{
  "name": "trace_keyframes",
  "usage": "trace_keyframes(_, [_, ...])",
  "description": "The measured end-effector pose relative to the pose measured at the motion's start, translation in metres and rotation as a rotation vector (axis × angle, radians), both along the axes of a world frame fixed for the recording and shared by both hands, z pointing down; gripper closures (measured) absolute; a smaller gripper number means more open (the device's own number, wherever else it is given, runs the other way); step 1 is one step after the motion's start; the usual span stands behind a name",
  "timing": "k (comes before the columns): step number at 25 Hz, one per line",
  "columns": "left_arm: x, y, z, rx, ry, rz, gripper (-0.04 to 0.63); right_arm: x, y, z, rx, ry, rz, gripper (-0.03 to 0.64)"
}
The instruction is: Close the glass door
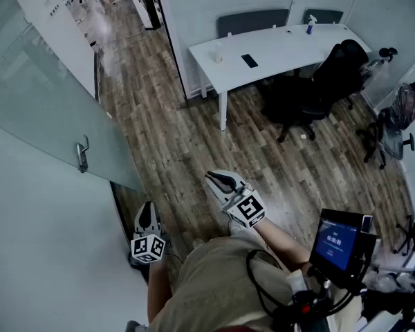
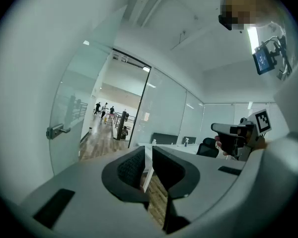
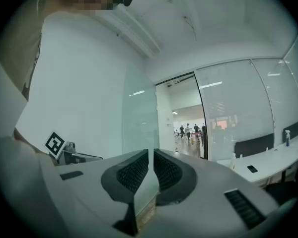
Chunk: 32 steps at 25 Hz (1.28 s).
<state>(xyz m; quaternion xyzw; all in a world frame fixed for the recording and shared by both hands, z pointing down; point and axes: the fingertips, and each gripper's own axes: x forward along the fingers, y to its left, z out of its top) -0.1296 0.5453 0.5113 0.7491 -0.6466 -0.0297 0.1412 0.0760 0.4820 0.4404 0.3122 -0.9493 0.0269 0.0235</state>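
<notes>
The left gripper [image 2: 148, 155] has its two jaws drawn together, only a thin slit between the dark pads and nothing in it. The right gripper [image 3: 151, 157] shows the same, jaws closed to a narrow slit and empty. In the head view both are held low in front of the person's body and point about level. The left gripper [image 1: 146, 207] sits close to the person's left side with its marker cube towards the camera. The right gripper [image 1: 213, 177] is further out, on a bare forearm [image 1: 280, 239] stretched forward, its jaws angled towards the upper left of that view. From the left gripper view the right gripper [image 2: 233, 130] appears off to the right, and neither gripper touches anything. The glass door [image 1: 48, 109] stands open, swung into the room at the person's left, its frosted pane slanting across the wooden floor [image 1: 187, 137]. Its metal handle [image 1: 82, 154] is near the free edge, above the left gripper and apart from it. The left gripper view shows the same handle [image 2: 57, 130] on the pane at left. Beyond the door is the open doorway [image 2: 114, 123], with people in the corridor behind it. Further out stand a white desk [image 1: 277, 50] and a black office chair [image 1: 332, 75].
</notes>
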Motion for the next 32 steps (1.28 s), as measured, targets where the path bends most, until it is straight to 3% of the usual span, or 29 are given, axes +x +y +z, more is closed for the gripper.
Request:
trace_keyframes(18, [-0.008, -0.01, -0.004, -0.004, 0.004, 0.033, 0.557, -0.007, -0.003, -0.002, -0.052, -0.066, 0.013, 0.572])
trace_keyframes(32, [0.022, -0.017, -0.001, 0.001, 0.018, 0.007, 0.537, 0.019, -0.014, 0.005, -0.05, -0.063, -0.021, 0.572])
